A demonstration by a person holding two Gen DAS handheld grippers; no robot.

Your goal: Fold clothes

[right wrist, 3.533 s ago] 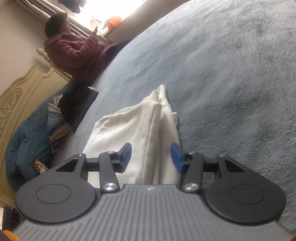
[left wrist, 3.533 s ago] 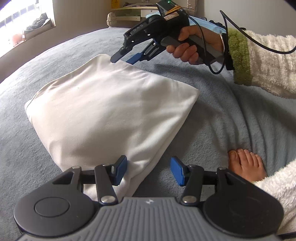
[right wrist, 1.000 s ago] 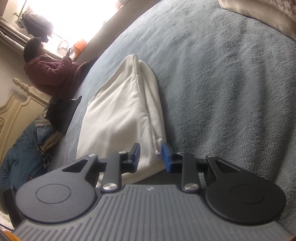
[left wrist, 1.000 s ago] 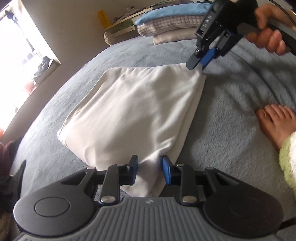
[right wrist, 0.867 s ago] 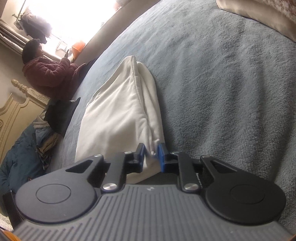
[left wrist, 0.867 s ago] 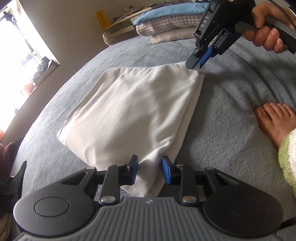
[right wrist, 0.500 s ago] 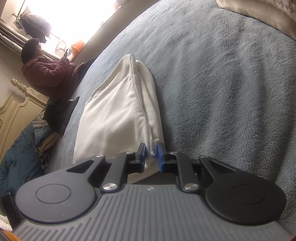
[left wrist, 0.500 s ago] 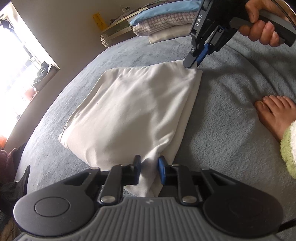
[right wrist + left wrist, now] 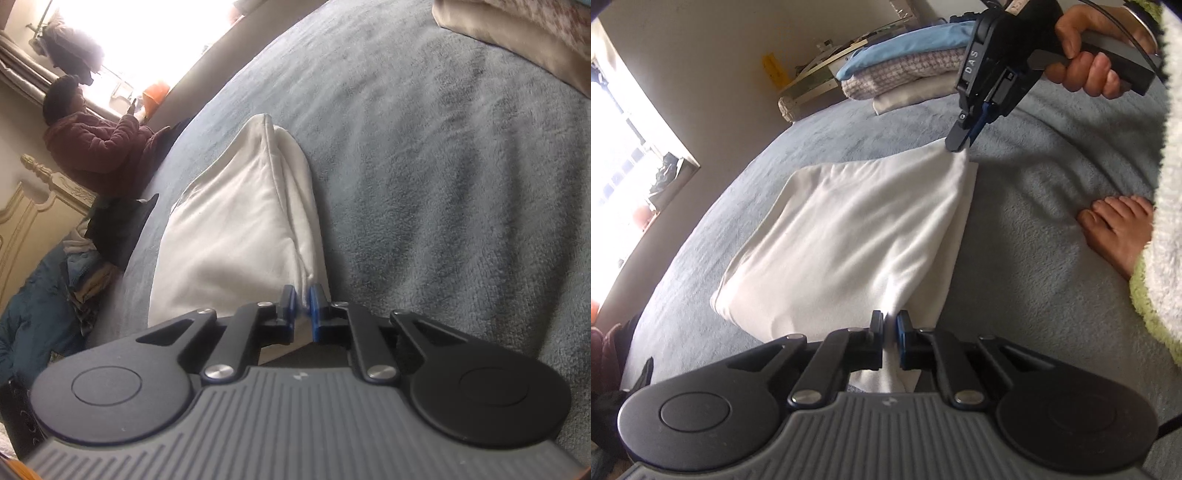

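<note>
- Cloth first: the folded white garment [image 9: 849,236] lies on the grey-blue bed blanket [image 9: 1034,295], filling the middle of my left-wrist view and running from my left jaws at 6 o'clock up toward 1 o'clock.
- My left gripper [image 9: 889,325] has just been closing its jaws, and they now pinch the near corner of the white garment; the fabric is pulled into a taut ridge rising out of them.
- My right gripper [image 9: 962,142] shows in the left-wrist view at 1 o'clock, held in my right hand [image 9: 1086,70]; its tips bite the far corner of the garment, which peaks up to them.
- From the right wrist, the same gripper [image 9: 303,302] has just been closing too; its jaws stand almost together with a thin hem of the white garment [image 9: 240,240] caught between the blue pads [image 9: 314,299].
- In that view the garment stretches away toward 11 o'clock, its layered edge along the right side, lying on the blanket [image 9: 443,184].
- A stack of folded clothes [image 9: 905,74], blue on top, checked beneath and pale at the bottom, sits on the bed at 12 o'clock in the left-wrist view, well apart from the white garment.
- My bare foot [image 9: 1119,236] rests on the blanket at 3 o'clock, near the garment's right edge but not touching it, with my fluffy sleeve [image 9: 1160,258] beside it.
- A seated person in a maroon jacket [image 9: 96,147] is at 10 o'clock in the right-wrist view, by the bright window [image 9: 147,37].
</note>
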